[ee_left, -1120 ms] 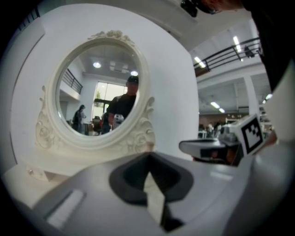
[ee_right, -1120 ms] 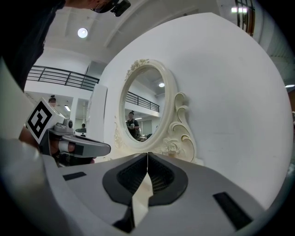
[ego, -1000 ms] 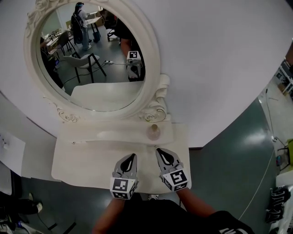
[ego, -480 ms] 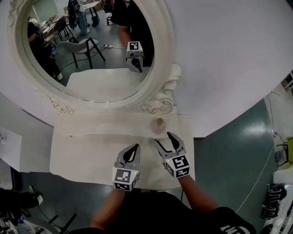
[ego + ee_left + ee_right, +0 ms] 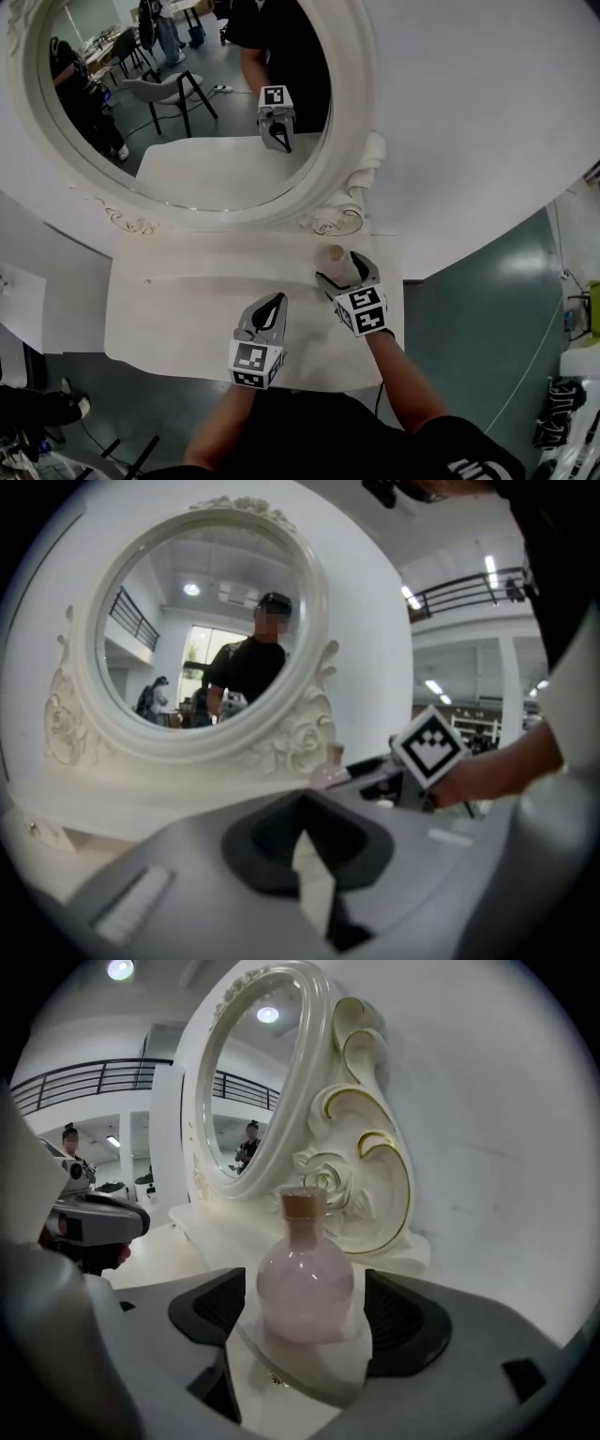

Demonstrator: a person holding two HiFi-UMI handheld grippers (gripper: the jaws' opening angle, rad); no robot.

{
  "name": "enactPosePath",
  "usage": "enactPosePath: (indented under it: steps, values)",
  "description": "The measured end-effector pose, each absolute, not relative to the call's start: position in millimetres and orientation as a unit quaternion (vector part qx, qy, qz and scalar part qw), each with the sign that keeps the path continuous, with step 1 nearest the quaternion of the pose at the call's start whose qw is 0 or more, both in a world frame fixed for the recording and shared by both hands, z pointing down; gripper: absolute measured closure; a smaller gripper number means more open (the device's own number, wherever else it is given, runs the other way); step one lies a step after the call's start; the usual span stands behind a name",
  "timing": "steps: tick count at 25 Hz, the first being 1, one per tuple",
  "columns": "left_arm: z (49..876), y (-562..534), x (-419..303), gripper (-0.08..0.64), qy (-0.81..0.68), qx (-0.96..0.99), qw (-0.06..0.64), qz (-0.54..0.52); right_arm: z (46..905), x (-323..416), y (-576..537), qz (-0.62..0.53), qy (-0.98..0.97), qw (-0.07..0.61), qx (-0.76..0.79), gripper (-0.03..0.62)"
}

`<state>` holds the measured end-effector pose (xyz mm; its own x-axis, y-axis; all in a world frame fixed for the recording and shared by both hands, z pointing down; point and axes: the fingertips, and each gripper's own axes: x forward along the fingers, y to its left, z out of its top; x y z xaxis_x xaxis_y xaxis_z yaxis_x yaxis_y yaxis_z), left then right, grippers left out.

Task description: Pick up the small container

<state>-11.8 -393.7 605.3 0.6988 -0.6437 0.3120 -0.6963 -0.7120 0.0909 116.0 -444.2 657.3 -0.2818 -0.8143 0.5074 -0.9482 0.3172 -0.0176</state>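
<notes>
Right gripper view tells it best. The right gripper (image 5: pixel 305 1314) has its jaws spread wide, having just been opening, and the small container (image 5: pixel 305 1279) stands upright between them. It is a round pink bottle with a cork stopper. Neither dark pad presses on it, and a gap shows on each side of the glass, so nothing is gripped. The bottle rests on the cream tabletop (image 5: pixel 187 1232). Straight beyond the jaws, behind the bottle, rises the carved scroll foot of the oval mirror (image 5: pixel 281 1063).

From the head view, the left gripper (image 5: pixel 275 302) is held over the front part of the same tabletop, apart from the bottle. Its jaws are closed tip to tip with nothing in them. Ahead of those jaws are the mirror's white frame and bare tabletop. Off to their right are the marker cube (image 5: pixel 429 745) of the other gripper and the hand (image 5: pixel 487 775) holding it.
</notes>
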Motion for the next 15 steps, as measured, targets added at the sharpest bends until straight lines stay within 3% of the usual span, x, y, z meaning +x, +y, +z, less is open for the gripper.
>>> enactPosePath:
  steps: [8, 15]
  values:
    - [608, -406, -19, 0.554, -0.376, 0.912, 0.111, 0.121, 680, 111, -457, 0.184, -0.766, 0.294, 0.541, 0.239]
    - [613, -408, -13, 0.554, -0.370, 0.913, 0.121, 0.119, 684, 112, -459, 0.221, -0.760, 0.306, 0.528, 0.241]
